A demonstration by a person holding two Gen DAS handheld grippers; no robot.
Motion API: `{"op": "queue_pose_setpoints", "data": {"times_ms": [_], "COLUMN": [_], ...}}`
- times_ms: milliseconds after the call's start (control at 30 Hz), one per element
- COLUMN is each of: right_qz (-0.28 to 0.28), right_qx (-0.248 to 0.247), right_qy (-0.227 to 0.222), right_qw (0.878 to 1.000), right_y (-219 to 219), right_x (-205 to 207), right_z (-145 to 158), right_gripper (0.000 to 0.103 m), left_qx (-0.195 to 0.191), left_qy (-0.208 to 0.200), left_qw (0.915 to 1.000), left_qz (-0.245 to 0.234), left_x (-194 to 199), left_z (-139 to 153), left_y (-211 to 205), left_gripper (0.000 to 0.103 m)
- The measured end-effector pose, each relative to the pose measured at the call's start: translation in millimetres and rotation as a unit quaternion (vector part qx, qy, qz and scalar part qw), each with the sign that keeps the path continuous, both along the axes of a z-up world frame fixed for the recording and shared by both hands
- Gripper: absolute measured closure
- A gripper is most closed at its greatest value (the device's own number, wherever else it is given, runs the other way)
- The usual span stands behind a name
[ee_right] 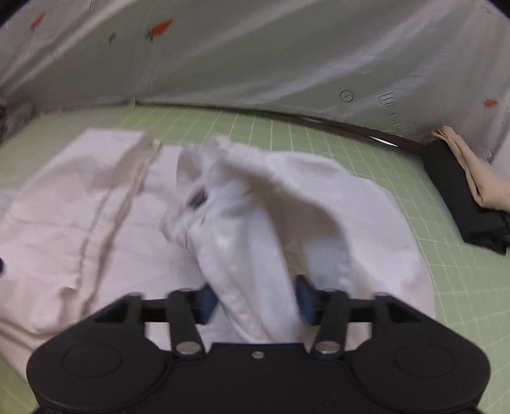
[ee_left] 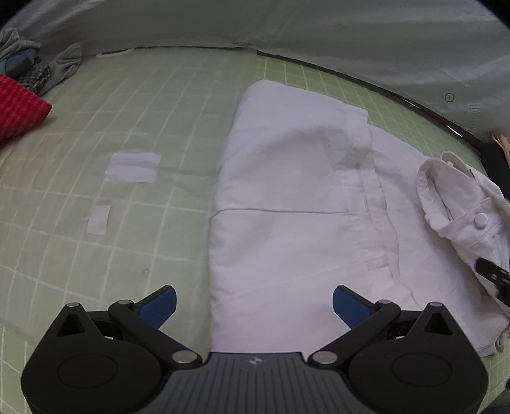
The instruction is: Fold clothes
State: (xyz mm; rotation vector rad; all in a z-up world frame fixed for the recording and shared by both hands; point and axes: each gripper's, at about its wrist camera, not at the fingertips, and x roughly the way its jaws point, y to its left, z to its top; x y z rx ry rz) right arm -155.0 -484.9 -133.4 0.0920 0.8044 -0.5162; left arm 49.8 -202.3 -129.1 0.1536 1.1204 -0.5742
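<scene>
Under my work lies a green grid mat [ee_left: 178, 95], marked in pale squares. Two white tape patches [ee_left: 132, 167] are stuck to it, one larger, one smaller [ee_left: 99, 219]. A pale sheet [ee_right: 255, 57] printed with small orange carrots [ee_right: 161, 27] rises behind the mat. A dark rim [ee_right: 350, 125] borders the mat's far edge.
</scene>
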Motion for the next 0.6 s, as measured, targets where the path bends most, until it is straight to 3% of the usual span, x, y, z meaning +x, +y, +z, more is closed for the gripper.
{"op": "queue_pose_setpoints", "data": {"times_ms": [200,333,500,600], "right_qz": [-0.006,-0.052,-0.124,-0.117], "right_qx": [0.000,-0.008,0.007,0.028], "right_qy": [-0.083,-0.151,-0.112,-0.066], "right_qw": [0.997,0.987,0.986,0.991], "right_y": [17,2,-38,-41], "right_x": [-31,-43,-28,-16], "right_z": [36,62,33,-4], "right_gripper": [0.041,0.021,0.020,0.019], "left_qx": [0.013,0.017,0.019,0.019], "left_qy": [0.007,0.016,0.028,0.028], "left_qw": [0.9999,0.9997,0.9994,0.9994], "left_qz": [-0.007,-0.008,-0.008,-0.009], "left_x": [0,0,-2,-3], "left_z": [-6,-11,-18,-17], "left_y": [-1,-1,-3,-1], "left_gripper": [0.000,0.000,0.000,0.000]}}
